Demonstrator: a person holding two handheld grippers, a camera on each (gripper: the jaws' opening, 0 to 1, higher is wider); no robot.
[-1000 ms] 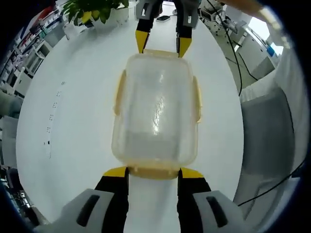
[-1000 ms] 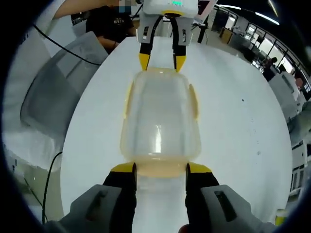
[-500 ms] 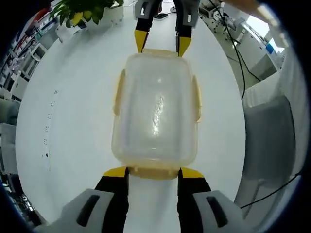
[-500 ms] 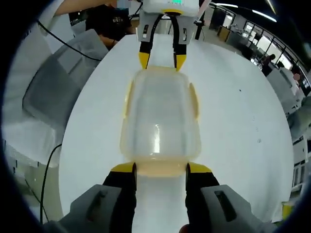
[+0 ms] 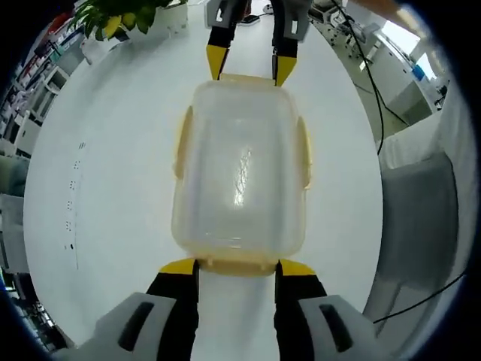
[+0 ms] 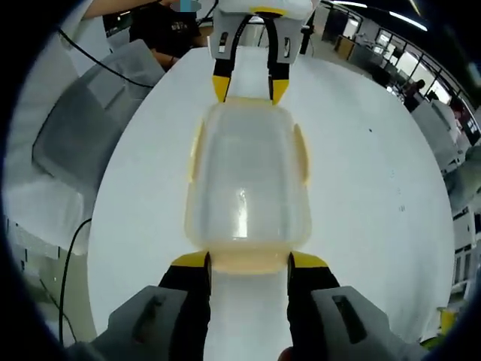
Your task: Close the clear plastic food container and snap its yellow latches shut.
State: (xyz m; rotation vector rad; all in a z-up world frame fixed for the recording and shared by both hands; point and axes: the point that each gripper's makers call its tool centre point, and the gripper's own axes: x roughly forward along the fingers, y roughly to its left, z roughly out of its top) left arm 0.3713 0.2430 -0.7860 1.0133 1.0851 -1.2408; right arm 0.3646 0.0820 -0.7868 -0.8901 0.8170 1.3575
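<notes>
The container (image 5: 239, 169) lies lid-on on the white table (image 5: 113, 173), lengthwise between the two grippers; in the right gripper view (image 6: 248, 177) it sits the same way. Yellow latches run along both long sides (image 5: 183, 143) and at each short end (image 5: 237, 265). Whether any of them is fully snapped down is hard to judge through the cloudy plastic.

The left gripper (image 5: 237, 268) has its jaws apart, their yellow tips set at the two corners of the near end latch, touching or just short of it. The right gripper (image 6: 248, 261) stands likewise at the opposite end, jaws spread and tips at the latch corners. Each shows in the other's view beyond the far end of the container, the right one (image 5: 249, 66) and the left one (image 6: 246, 86), with jaws parted.

The table is bare and wide on both long sides of the container. Its edge curves round well apart from the work.

Beyond one edge is a grey chair (image 6: 83, 135) with a black cable (image 6: 71, 263) trailing near it. A potted plant (image 5: 128, 13) stands at the far rim, and shelves (image 5: 34, 90) lie past the other side.
</notes>
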